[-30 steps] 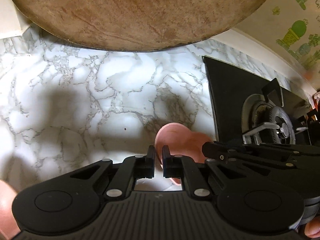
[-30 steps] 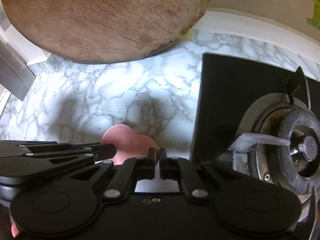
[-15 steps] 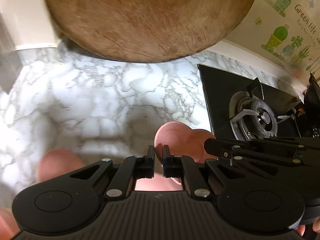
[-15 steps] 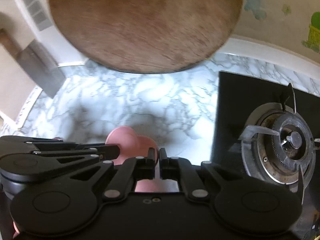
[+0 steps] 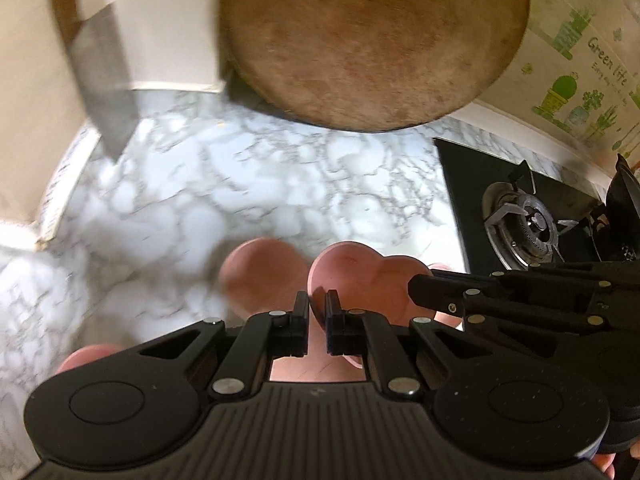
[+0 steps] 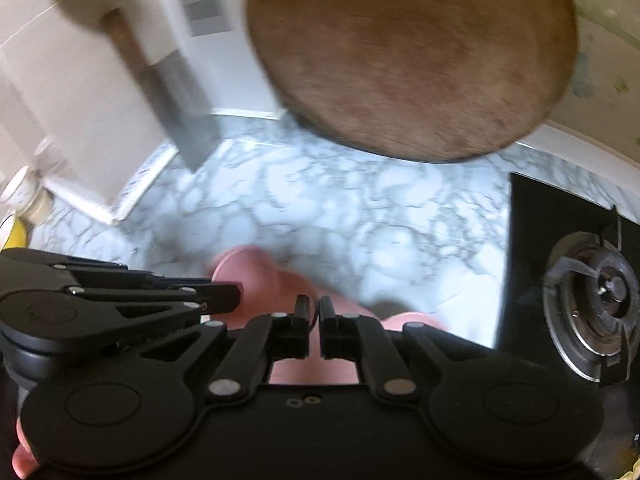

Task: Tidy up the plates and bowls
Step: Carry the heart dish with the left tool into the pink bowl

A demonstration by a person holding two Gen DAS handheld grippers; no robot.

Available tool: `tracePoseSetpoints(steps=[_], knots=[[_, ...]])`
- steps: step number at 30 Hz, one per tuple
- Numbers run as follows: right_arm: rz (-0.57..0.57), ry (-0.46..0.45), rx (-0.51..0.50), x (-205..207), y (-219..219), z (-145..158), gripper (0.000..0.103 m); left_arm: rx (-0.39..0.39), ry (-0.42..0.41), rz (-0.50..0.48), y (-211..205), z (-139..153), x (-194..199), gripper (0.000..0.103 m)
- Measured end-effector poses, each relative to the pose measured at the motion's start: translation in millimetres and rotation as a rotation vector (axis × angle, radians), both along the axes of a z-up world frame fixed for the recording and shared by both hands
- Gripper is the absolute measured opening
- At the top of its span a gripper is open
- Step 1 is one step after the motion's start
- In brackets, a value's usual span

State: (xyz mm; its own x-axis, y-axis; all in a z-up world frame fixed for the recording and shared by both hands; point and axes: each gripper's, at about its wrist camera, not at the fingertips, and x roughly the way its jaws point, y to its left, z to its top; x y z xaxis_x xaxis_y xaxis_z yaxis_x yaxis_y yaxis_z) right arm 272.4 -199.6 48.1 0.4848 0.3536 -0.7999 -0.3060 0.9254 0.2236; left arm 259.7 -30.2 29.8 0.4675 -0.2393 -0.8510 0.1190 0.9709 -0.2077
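Both grippers, left (image 5: 318, 312) and right (image 6: 314, 316), pinch one pink heart-shaped plate (image 5: 360, 276) above the marble counter (image 5: 240, 192); judging by this, the carrying step needs a level, joint set-down.

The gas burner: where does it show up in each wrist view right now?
Left wrist: the gas burner sits at the right edge, mid-height, on the black hob.
Right wrist: the gas burner is at the far right, lower than centre.
Shared landmark: the round wooden board fills the top of both views.
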Motion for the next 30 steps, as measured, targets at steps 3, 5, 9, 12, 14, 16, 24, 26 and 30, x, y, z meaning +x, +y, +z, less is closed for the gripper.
tracePoseSetpoints(steps=[3,5,9,12,14,16,24,26,30], knots=[[0.031,-0.004,0.001,-10,20,6,0.003,0.004,-0.003,0.014,22,4,-12,0.007],[0.053,-0.011,-0.001,-17,34,9,0.003,0.014,-0.005,0.022,34,6,-19,0.007],[0.093,-0.017,-0.005,-30,60,14,0.003,0.011,-0.004,0.04,62,9,-33,0.007],[0.117,-0.013,0.001,-37,79,16,0.003,0.013,0.0,0.06,82,9,-43,0.007],[0.137,-0.015,-0.002,-43,93,16,0.003,0.015,0.009,0.074,96,7,-49,0.007],[0.154,-0.005,0.002,-47,105,14,0.003,0.013,0.017,0.087,109,5,-54,0.007],[0.206,0.036,0.005,-59,151,-2,0.004,0.005,0.068,0.134,151,-22,-69,0.007],[0.215,0.048,0.002,-61,159,-9,0.004,0.005,0.081,0.14,156,-29,-70,0.007],[0.221,0.059,-0.005,-65,169,-20,0.004,0.012,0.095,0.136,162,-41,-71,0.007]])
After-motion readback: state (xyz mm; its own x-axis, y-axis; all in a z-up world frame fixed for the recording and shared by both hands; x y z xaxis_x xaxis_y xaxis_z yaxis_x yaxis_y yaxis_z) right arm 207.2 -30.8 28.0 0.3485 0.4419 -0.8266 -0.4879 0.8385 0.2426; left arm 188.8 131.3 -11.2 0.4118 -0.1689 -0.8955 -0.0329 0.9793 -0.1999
